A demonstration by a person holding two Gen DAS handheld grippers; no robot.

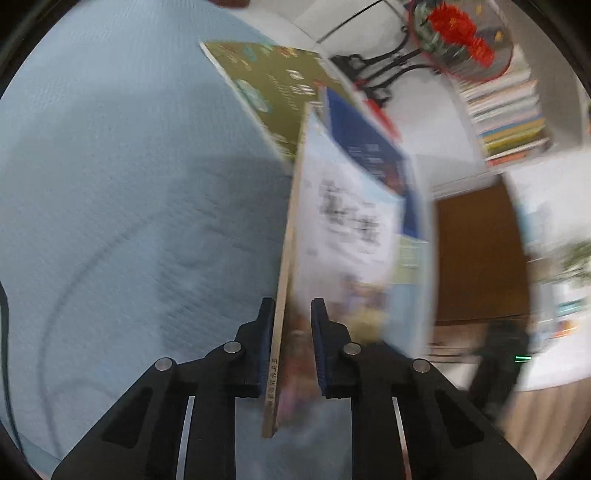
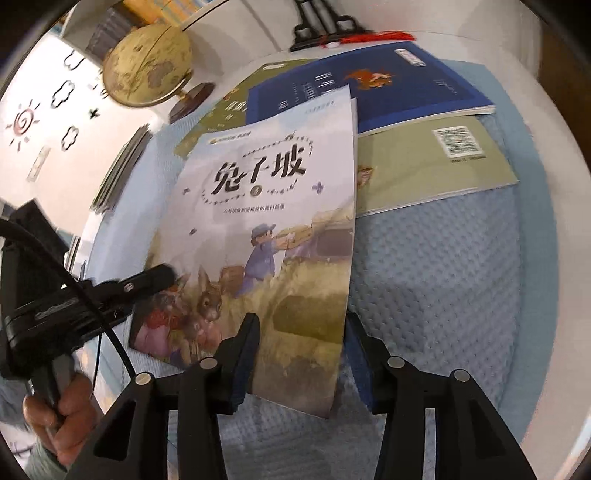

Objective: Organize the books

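My left gripper (image 1: 293,325) is shut on the spine edge of a pale illustrated book (image 1: 347,225) and holds it tilted above the light blue cloth (image 1: 129,184). In the right wrist view the same book (image 2: 266,206) shows its cover with rabbits, with the left gripper's fingers (image 2: 155,278) pinching its left edge. My right gripper (image 2: 301,350) is open around the book's lower right corner, not touching it. A blue book (image 2: 369,88) lies on a green book (image 2: 424,162) behind; both also show in the left wrist view, blue book (image 1: 362,136) and green book (image 1: 273,88).
A globe (image 2: 147,66) stands at the back left of the table. A stack of books (image 1: 506,114) sits on a shelf, with red flowers (image 1: 458,29) nearby. A black clamp stand (image 2: 317,26) is behind the books. A brown door (image 1: 480,251) is at the right.
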